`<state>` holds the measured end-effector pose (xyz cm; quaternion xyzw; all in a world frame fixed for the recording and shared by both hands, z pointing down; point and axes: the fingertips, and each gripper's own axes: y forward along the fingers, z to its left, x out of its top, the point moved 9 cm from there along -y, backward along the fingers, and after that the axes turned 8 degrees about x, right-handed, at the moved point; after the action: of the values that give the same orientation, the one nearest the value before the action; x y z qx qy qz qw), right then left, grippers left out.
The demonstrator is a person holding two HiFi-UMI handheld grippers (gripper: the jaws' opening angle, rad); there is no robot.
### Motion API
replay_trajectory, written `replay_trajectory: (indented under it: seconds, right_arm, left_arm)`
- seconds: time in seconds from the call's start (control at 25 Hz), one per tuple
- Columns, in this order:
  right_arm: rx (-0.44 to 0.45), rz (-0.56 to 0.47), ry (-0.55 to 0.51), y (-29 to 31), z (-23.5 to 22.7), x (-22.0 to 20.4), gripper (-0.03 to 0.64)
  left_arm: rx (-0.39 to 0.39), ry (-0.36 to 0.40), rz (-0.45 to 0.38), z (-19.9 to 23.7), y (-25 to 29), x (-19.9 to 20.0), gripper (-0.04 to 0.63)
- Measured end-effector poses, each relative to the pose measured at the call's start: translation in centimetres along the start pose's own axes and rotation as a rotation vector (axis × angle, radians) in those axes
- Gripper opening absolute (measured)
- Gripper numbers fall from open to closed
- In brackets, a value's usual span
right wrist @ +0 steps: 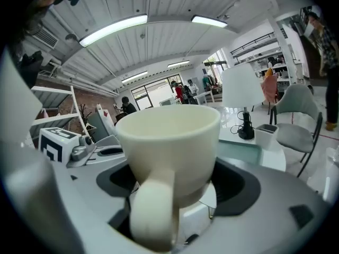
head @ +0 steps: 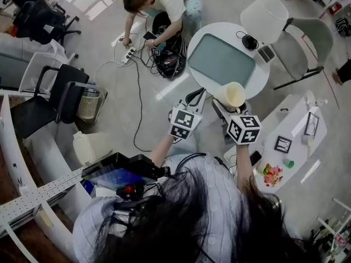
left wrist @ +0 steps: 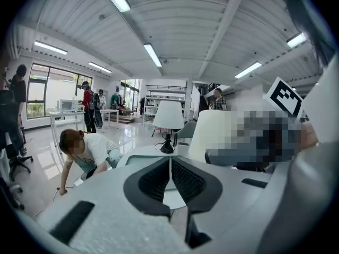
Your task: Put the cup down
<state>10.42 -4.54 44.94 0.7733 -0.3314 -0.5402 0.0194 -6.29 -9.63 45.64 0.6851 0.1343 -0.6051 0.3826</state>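
The room is an open office with a pale, glossy floor (head: pixel 126 100), a ribbed white ceiling hung with strip lights (left wrist: pixel 152 54), and windows along the far wall. A round white tabletop (head: pixel 204 37) with a grey-green inset stands ahead. At its far side are a lamp (head: pixel 265 18) with a white shade, a coil of black cable (head: pixel 249 41) and a small grey box (head: pixel 267 52). A grey chair (head: pixel 304 45) stands just beside it. On the floor to the left of the tabletop a person (head: pixel 162 1) crouches over a power strip (head: pixel 127 53) and a tangle of cables. Further left are black office chairs (head: pixel 55 95) and a mesh wastebasket (head: pixel 88 106). A white side table (head: pixel 299 127) at the right carries small framed things. The cream cup (right wrist: pixel 169 142) sits upright, handle toward the camera, clamped low on its body by the right gripper (right wrist: pixel 177 192). In the head view it lies over the near rim of the tabletop, though I cannot tell whether it touches. The left gripper (left wrist: pixel 170 165), just beside it, has its jaws pressed together on nothing.
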Motion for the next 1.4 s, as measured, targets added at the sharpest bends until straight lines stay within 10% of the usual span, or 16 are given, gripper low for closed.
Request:
replay_trajectory:
  seconds: [0.8, 1.4]
  right_arm:
    - [-0.064, 0.051, -0.054, 6.3, -3.1, 3.7, 0.400]
    - [0.050, 0.195, -0.163, 12.8, -11.5, 4.5, 0.400]
  left_arm:
    - [0.010, -0.045, 0.023, 5.6, 4.1, 0.1, 0.025]
    - [0.133, -0.102, 0.089, 6.4, 11.2, -0.4, 0.025]
